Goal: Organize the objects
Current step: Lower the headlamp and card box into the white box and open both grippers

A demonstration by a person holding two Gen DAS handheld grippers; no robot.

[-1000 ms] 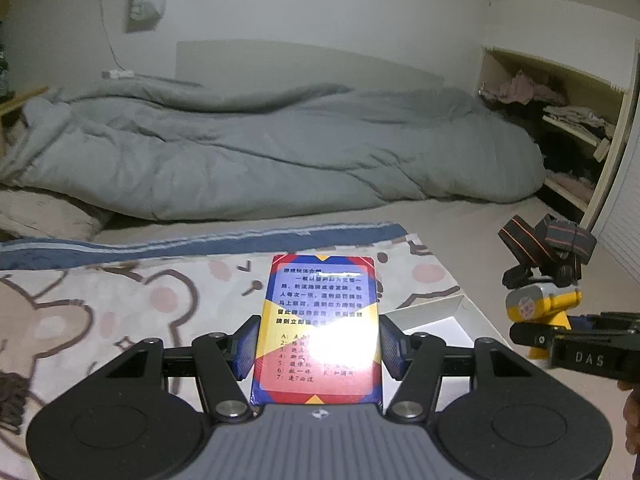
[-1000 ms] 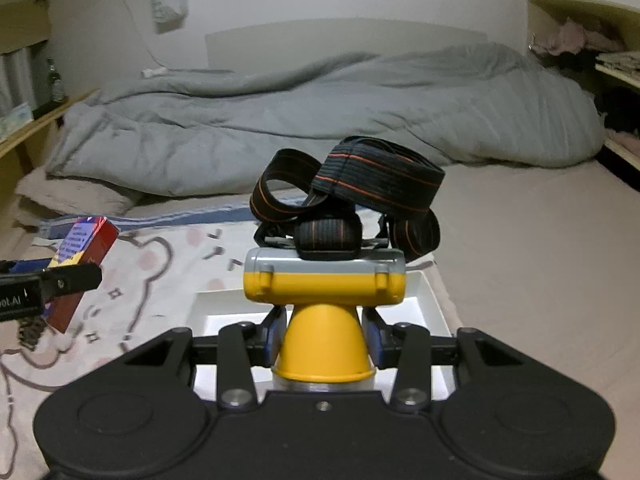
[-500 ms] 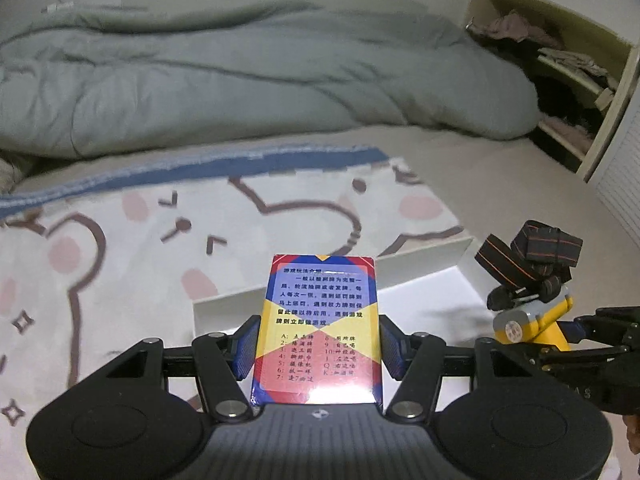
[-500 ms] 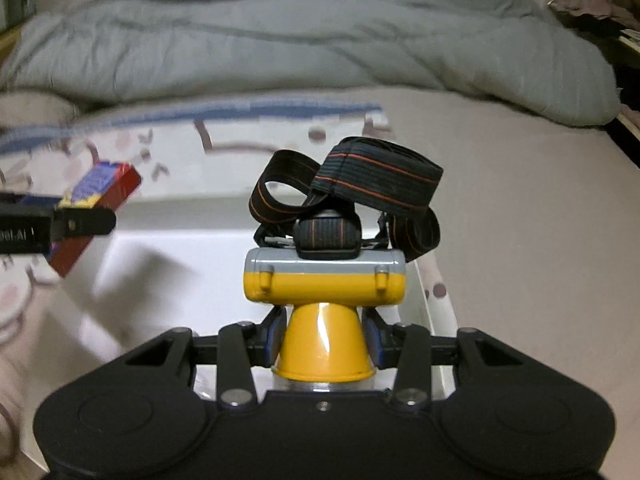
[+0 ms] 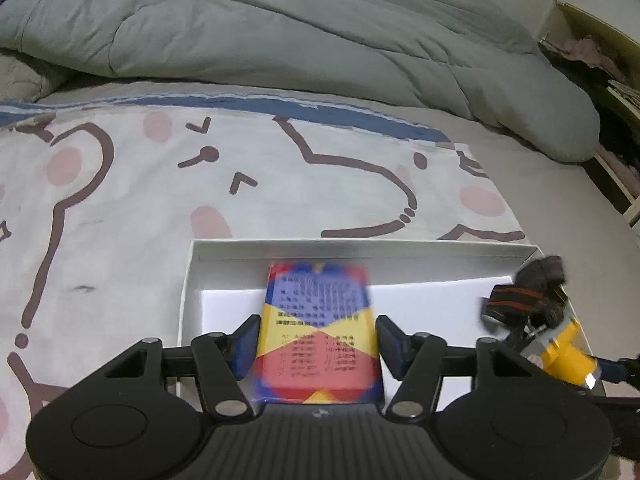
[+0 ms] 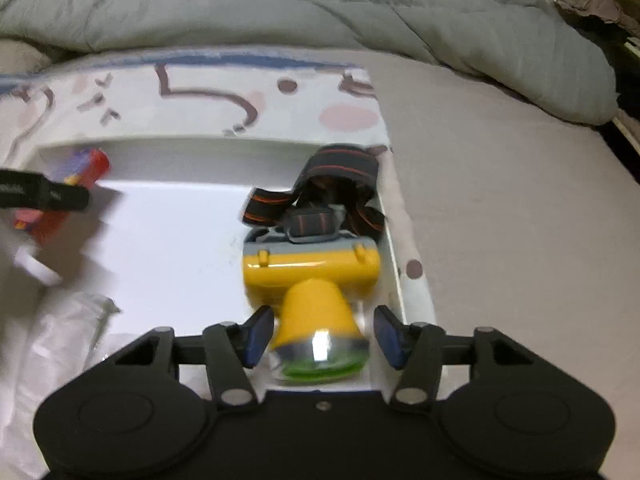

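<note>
Card box lies with its long axis along the left gripper fingers, printed face up, over the left half of the white tray; jaws look spread, small gaps each side (blurred). Headlamp lies at the tray's right wall, lens toward the camera, strap at the far end. Right gripper spread, pads clear of the lamp. Tray middle bare. Tray sits on a bear-print sheet; grey duvet behind.
</note>
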